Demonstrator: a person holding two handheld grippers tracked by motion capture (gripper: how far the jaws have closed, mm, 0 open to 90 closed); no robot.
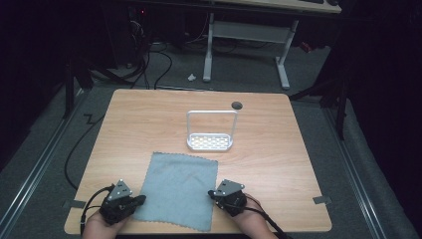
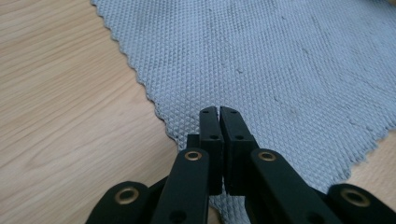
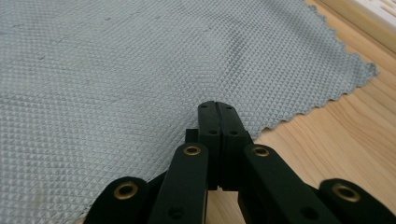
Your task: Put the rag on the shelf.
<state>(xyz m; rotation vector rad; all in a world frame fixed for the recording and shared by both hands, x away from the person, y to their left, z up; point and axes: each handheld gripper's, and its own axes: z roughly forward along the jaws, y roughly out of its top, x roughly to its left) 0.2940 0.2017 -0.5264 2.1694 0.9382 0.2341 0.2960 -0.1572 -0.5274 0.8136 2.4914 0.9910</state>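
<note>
L gripper (image 1: 141, 199) & R gripper (image 1: 211, 194): fingers closed, facing inward.

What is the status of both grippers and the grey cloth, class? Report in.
Left gripper shut at the cloth's left edge. Right gripper shut at its right edge. Cloth flat on the table. White rack stands beyond it, apart.

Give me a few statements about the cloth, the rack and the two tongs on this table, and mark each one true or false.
1. The cloth lies flat on the table. True.
2. The white rack stands on the cloth. False: it stands on bare wood beyond the cloth's far edge.
3. The left tongs are shut at the cloth's edge. True.
4. The right tongs are wide open. False: their jaws are closed together.
5. The cloth is red. False: it is grey.
</note>
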